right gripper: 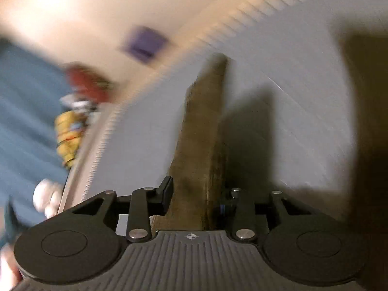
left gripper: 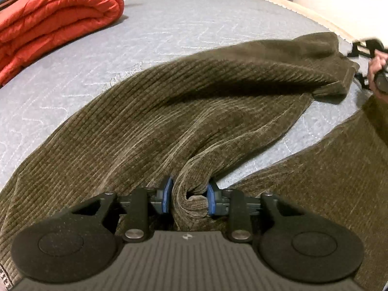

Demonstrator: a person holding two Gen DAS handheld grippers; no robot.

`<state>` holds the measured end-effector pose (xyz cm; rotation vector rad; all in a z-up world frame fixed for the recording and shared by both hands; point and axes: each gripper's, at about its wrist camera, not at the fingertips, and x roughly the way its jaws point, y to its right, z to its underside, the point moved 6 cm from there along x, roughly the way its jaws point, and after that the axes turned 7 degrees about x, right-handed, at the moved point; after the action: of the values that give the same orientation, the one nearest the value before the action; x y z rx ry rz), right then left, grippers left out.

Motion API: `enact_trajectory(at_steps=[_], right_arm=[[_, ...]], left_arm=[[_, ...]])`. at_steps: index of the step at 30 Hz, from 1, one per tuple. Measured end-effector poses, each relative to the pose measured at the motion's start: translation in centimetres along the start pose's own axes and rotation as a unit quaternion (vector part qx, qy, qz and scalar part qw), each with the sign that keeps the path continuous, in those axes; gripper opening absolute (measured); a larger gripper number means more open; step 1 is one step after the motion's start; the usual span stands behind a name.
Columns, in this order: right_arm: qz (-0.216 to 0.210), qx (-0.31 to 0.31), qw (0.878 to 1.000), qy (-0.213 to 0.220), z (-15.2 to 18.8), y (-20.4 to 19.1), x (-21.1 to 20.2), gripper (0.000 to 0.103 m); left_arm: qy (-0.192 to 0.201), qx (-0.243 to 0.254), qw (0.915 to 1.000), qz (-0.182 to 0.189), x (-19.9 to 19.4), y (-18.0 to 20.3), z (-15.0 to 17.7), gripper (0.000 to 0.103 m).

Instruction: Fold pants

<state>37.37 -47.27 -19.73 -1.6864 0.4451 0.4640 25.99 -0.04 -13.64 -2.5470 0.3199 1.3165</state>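
Working on the quilted grey mattress [left gripper: 169, 29], we have the olive corduroy pants [left gripper: 150, 126] spread across it, one leg lifted toward the far right edge. A folded red comforter [left gripper: 53, 12] lies at the far left, well apart. Our left tongs [left gripper: 189, 197] are closed on a bunched fold of the pants. Our right tongs [right gripper: 194, 196] clamp a raised strip of the same fabric; that view is blurred.

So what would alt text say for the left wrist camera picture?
The left gripper pinches a bunched fold of olive corduroy pants spread over a grey quilted mattress. A folded red blanket lies at the far left, and a hand shows at the right edge.
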Motion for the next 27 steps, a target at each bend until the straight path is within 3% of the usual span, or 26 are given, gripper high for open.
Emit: enact_trajectory(at_steps=[2,5,6,8,11,12,14,16,17,19,21,23,24,25,27], right_arm=[[-0.007,0.030,1.000,0.005,-0.8,1.2,0.2,0.036],[-0.009,-0.005,1.000,0.014,-1.3,0.0,0.7,0.039],[-0.018,-0.016,1.000,0.010,-1.4,-0.4,1.2,0.035],[-0.032,-0.049,0.998,-0.001,-1.6,0.0,1.4,0.008],[-0.082,-0.107,0.991,0.014,-2.1,-2.5,0.6,0.006],[-0.118,-0.142,0.982,0.030,-2.1,-4.8,-0.7,0.006],[-0.205,-0.215,0.953,0.060,-1.4,-9.4,-4.1,0.006],[-0.250,-0.268,0.926,0.091,-0.4,-12.2,-6.7,0.006],[-0.247,-0.282,0.921,0.107,-0.2,-12.2,-7.3,0.006],[-0.175,-0.271,0.939,0.123,-1.0,-10.1,-6.2,0.006],[-0.023,-0.220,0.969,0.113,-3.1,-5.3,-3.3,0.007],[0.088,-0.170,0.979,0.071,-4.4,-0.2,-0.9,0.007],[0.107,-0.155,0.981,0.056,-4.8,1.5,0.0,0.007],[0.091,-0.160,0.981,0.058,-4.9,1.6,0.3,0.006],[0.094,-0.207,0.971,0.069,-4.7,0.5,-0.1,0.007]], left_arm=[[-0.001,-0.002,1.0000,0.003,0.0,-0.4,0.0,0.034],[-0.001,-0.002,1.0000,0.005,0.0,-0.5,0.0,0.034],[0.000,-0.001,1.0000,0.005,-0.3,0.0,0.1,0.033],[0.002,-0.002,1.0000,0.006,-0.4,0.0,0.2,0.031],[0.005,-0.008,0.9999,0.010,-0.6,0.0,0.1,0.029],[0.006,-0.009,0.9999,0.012,-0.6,-0.1,0.1,0.028],[0.004,-0.011,0.9998,0.016,-0.6,-0.2,0.1,0.028],[0.003,-0.008,0.9998,0.020,-0.7,-0.2,0.1,0.028],[0.000,0.000,0.9997,0.024,-0.8,-0.2,0.1,0.028],[-0.005,0.022,0.9991,0.035,-1.1,0.0,0.1,0.028],[-0.008,0.039,0.9980,0.050,-1.7,0.1,0.0,0.028],[-0.010,0.048,0.9966,0.066,-2.3,-0.1,-0.2,0.028],[-0.010,0.053,0.9959,0.072,-2.5,-0.3,-0.2,0.028],[-0.009,0.057,0.9952,0.079,-2.8,-0.3,-0.3,0.028],[-0.006,0.066,0.9939,0.088,-3.5,-0.6,-0.5,0.027]])
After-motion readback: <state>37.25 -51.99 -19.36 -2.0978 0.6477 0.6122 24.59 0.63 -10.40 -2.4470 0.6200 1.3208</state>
